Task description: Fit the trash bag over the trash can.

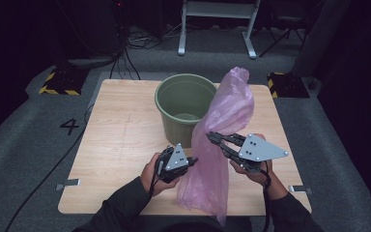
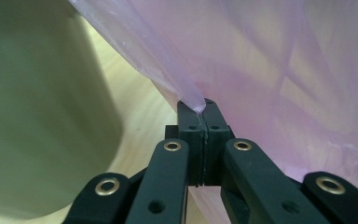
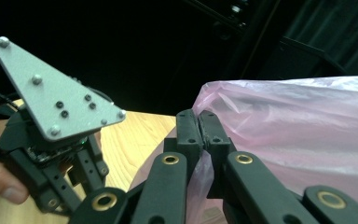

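We hold the pink bag [image 1: 222, 145] upright beside the green bucket [image 1: 183, 108]. Left gripper [image 2: 204, 109] and right gripper [image 3: 198, 122] each pinch film. If we pull them apart sharply, the film may tear or slip.

I am holding the left gripper [image 1: 193, 160] low in the centre of the high view, its jaws pointing right and pressed together on a fold of the bag [image 1: 222, 135]. My left hand [image 1: 155, 173] is wrapping its body from below, the forearm coming in from the bottom edge. I am holding the right gripper [image 1: 209, 136] at centre right, jaws pointing left and clamped on the bag too, my right hand [image 1: 255, 171] gripping beneath its grey plate.
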Available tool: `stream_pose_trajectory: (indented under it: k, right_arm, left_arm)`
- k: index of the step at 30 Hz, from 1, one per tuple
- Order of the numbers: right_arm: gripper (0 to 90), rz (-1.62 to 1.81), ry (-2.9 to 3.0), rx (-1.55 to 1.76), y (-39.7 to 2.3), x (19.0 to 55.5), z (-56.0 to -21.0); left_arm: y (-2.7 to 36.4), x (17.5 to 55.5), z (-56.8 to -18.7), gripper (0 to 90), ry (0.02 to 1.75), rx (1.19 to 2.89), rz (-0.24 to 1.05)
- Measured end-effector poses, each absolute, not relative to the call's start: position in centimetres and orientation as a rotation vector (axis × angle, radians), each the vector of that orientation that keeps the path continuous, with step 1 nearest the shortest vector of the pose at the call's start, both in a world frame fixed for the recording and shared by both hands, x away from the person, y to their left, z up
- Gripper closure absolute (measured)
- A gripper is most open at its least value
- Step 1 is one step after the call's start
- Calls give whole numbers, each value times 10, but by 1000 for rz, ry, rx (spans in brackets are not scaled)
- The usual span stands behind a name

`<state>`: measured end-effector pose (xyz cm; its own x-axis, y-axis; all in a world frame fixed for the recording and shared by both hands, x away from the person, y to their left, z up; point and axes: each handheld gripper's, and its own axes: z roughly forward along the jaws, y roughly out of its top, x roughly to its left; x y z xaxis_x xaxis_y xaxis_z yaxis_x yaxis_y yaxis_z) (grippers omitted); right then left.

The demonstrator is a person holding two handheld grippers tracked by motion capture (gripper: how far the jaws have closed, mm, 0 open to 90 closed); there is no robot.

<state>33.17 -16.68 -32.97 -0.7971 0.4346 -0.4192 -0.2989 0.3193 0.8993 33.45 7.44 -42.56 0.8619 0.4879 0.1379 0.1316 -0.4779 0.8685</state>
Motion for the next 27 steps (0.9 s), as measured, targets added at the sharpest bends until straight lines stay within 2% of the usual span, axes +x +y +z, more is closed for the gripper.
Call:
stream_pose_trajectory:
  k: [3,19,20,22,27]
  right_arm:
    - [888,1546,1992,90,-158,331,-325]
    - [874,1528,2167,66,-96,367,-321]
    - [834,1521,2181,69,-94,368,-320]
    - [669,1500,2198,83,-93,369,-321]
    - [387,1443,2176,226,-110,370,-325]
  left_arm:
    - [86,328,-423,898,424,2045,479]
    - [141,320,-419,900,512,1972,544]
    - [143,319,-418,900,508,1970,545]
    - [144,317,-417,900,513,1974,555]
    - [147,318,-418,900,531,1976,537]
